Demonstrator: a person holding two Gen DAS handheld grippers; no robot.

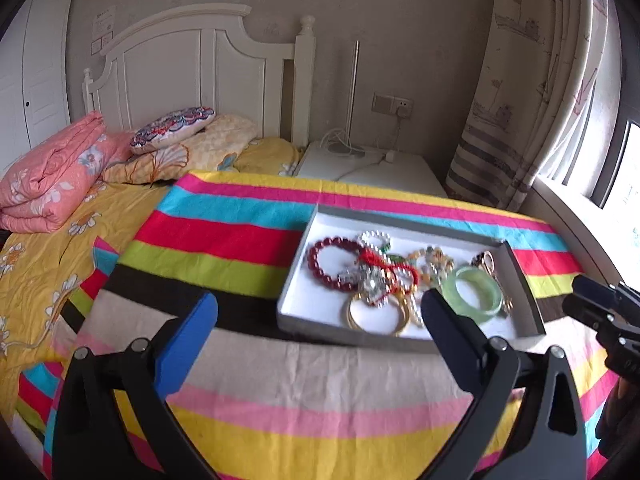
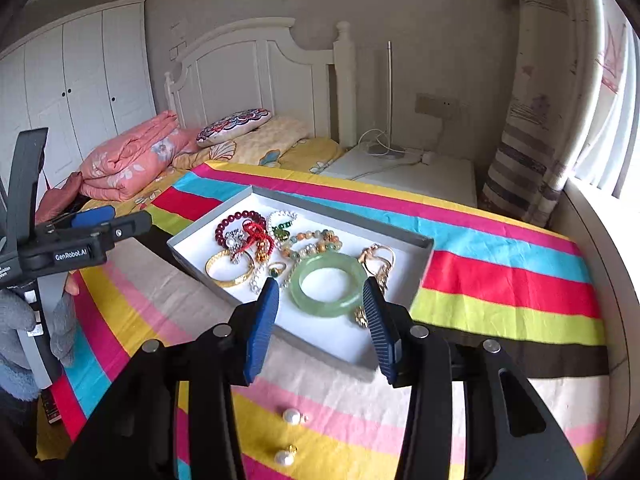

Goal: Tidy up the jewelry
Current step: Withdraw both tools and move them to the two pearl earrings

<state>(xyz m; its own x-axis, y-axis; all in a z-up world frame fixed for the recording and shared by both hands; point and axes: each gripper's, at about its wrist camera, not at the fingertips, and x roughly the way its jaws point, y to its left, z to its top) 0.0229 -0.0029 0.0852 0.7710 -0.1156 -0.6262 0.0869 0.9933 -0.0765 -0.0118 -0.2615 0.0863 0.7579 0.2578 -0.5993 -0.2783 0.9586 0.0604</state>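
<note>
Right gripper (image 2: 322, 320): fingers parted about as wide as the bangle, holding nothing, poised over the near edge of the tray (image 2: 424, 258) with the green bangle (image 2: 329, 286) framed between them. Left gripper (image 1: 320, 332): fingers spread wide, empty, hovering short of the tray's near-left corner. The tray is a shallow grey box with a white floor, lying on a striped cloth (image 2: 500, 280) on the bed. Inside it, left of the bangle: gold bangle (image 2: 230, 270), red bead bracelet (image 2: 236, 222), red cord, a rhinestone piece, pearl strands, a small green-stone ring (image 2: 277, 269), all heaped and overlapping. Gold hoops (image 2: 378, 258) lie just right of the bangle, touching or nearly so; cannot tell which. Two pearl earrings (image 2: 294, 417) sit loose on the cloth, nearer than the tray, below the right gripper. Judgement: the step looks like picking out the bangle, the one piece lying mostly free. Best to come straight down, one finger inside the ring and one outside, or across the band; it looks smooth and hard, so likely to slip under a skewed squeeze. Lift clear slowly in case the hoops or a bead strand snag. The tray wall is low but close under the fingers; keep them inside it. Open cloth lies right of the tray and nearer than it, room for sorting. Left gripper stands well left, not crowding.
</note>
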